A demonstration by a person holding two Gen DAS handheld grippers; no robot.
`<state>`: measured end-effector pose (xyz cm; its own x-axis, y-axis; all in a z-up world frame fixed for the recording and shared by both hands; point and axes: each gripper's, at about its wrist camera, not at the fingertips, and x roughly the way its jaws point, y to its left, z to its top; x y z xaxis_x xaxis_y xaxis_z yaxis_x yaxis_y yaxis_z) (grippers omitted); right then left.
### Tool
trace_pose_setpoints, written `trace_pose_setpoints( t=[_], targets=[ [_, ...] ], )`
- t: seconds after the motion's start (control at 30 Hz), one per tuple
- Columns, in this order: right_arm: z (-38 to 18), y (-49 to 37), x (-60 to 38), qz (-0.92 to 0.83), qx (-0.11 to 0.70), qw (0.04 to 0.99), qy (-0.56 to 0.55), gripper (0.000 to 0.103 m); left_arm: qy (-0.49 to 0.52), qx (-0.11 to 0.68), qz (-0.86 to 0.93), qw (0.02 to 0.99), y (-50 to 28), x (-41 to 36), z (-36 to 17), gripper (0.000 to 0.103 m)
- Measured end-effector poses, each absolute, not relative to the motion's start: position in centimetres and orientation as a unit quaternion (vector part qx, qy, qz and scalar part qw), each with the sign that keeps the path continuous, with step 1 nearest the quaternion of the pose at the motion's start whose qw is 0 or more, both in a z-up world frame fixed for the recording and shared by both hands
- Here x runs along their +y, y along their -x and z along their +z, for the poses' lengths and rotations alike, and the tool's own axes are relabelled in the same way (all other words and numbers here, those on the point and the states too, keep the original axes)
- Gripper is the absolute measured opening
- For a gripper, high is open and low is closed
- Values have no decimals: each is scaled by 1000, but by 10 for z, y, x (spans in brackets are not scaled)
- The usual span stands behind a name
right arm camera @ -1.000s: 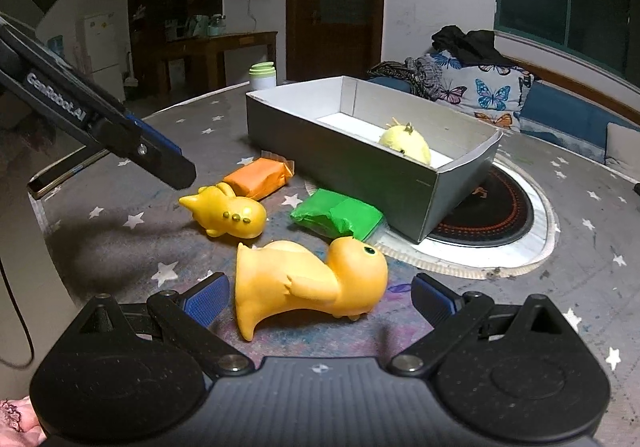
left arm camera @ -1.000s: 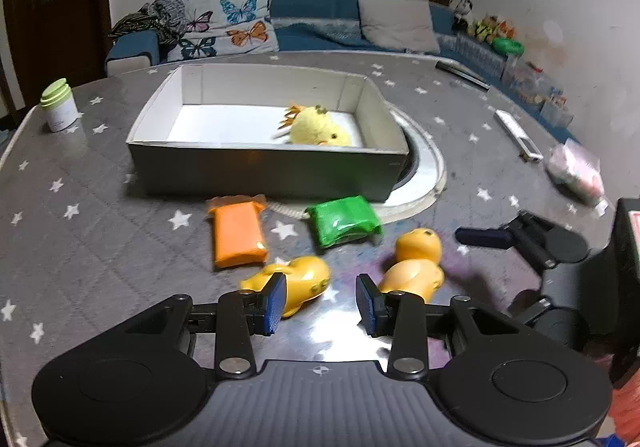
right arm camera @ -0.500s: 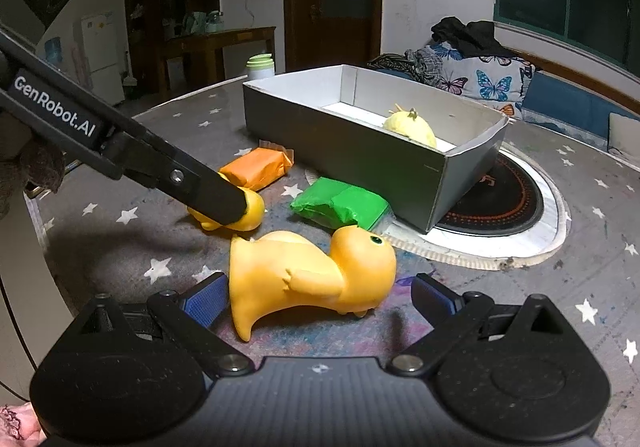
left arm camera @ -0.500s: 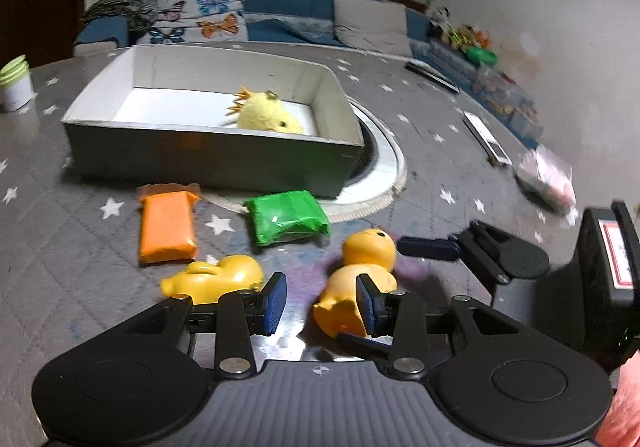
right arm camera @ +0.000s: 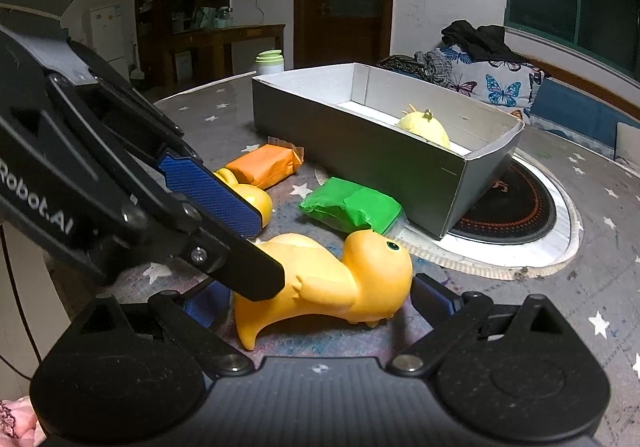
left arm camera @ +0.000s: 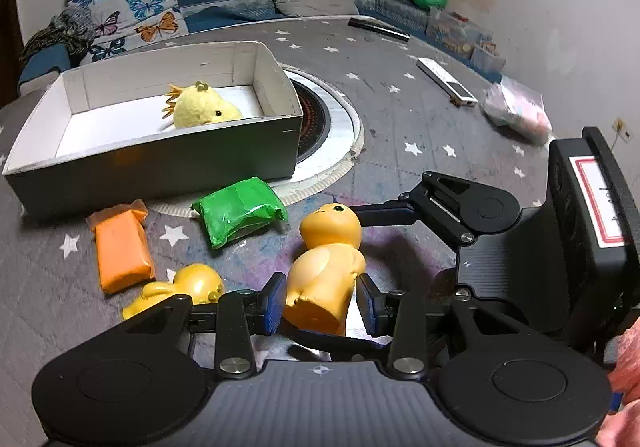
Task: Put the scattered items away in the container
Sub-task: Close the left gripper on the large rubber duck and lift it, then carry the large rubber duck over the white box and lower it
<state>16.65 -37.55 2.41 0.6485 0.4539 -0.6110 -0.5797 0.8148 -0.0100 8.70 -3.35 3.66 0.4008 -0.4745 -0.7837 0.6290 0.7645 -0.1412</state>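
Observation:
A large orange-yellow duck toy [left arm camera: 328, 247] lies on its side on the star-patterned table. My left gripper [left arm camera: 322, 303] is open and straddles the duck's base, a thin gap showing at the right pad. My right gripper [right arm camera: 322, 301] is wide open, with the duck [right arm camera: 340, 271] lying lengthwise between its fingers. A small yellow duck [left arm camera: 188, 287], an orange packet [left arm camera: 120, 251] and a green packet [left arm camera: 240, 209] lie in front of the grey box [left arm camera: 160, 163]. Inside the box sits a yellow plush chick [left arm camera: 204, 109].
A round hob plate [left arm camera: 320, 119] is set into the table beside the box. A white remote [left arm camera: 446, 81], a plastic bag [left arm camera: 516, 111] and a black remote [left arm camera: 378, 27] lie at the far right. A green-lidded jar [right arm camera: 270, 63] stands behind the box.
My left gripper has swung right and down, from in front of the small duck to astride the large duck's base. My right gripper has crept closer to the duck. Neither opening has changed.

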Motion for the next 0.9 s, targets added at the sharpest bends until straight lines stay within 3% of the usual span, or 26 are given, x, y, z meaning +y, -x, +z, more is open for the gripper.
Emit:
trace_pose_setpoints(
  t=[0.3, 0.9],
  targets=[
    [21, -174, -382, 287, 305, 902, 109, 97, -128, 445, -342, 818, -95, -47, 29, 44],
    [21, -187, -392, 295, 303, 899, 116, 95, -101, 466, -350, 806, -106, -42, 23, 46]
  ],
)
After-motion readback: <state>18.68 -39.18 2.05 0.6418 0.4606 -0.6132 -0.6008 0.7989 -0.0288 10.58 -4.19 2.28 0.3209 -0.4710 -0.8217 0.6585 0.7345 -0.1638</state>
